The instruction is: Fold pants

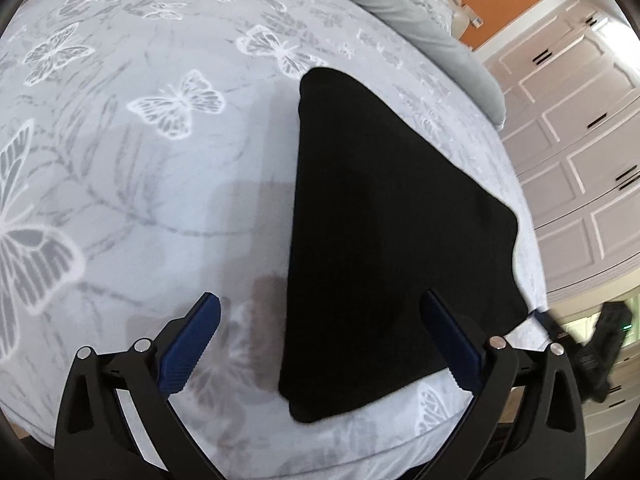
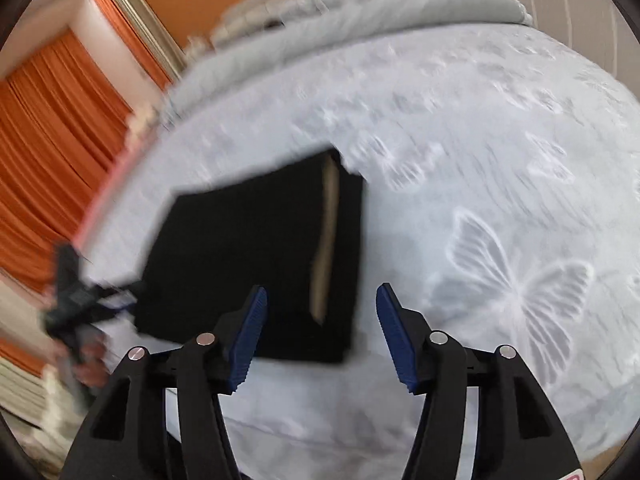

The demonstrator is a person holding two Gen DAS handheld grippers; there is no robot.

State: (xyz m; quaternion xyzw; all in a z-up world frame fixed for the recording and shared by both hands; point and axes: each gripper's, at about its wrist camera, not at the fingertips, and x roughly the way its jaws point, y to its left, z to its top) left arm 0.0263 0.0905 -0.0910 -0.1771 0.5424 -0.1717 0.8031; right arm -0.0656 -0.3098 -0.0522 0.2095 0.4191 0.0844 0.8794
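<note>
Left gripper (image 1: 320, 300): black plastic frame w/ two wide arms showing triangular cut-outs, each arm carrying two round silver pivot pins. Fingers (image 1: 192, 344) wearing dark blue pads w/ fine grid texture on the face & saw-tooth ribbing along the lower edge. White strip showing along the left arm's inner side.

Right gripper (image 2: 320, 292): same build — black frame, triangular cut-outs, four silver pins, brighter blue ribbed pads (image 2: 394, 336). Bit of red-and-white marking peeking at the bottom right corner.

Hand (image 2: 90, 364) showing at the left edge, blurred; no sleeve visible.
</note>
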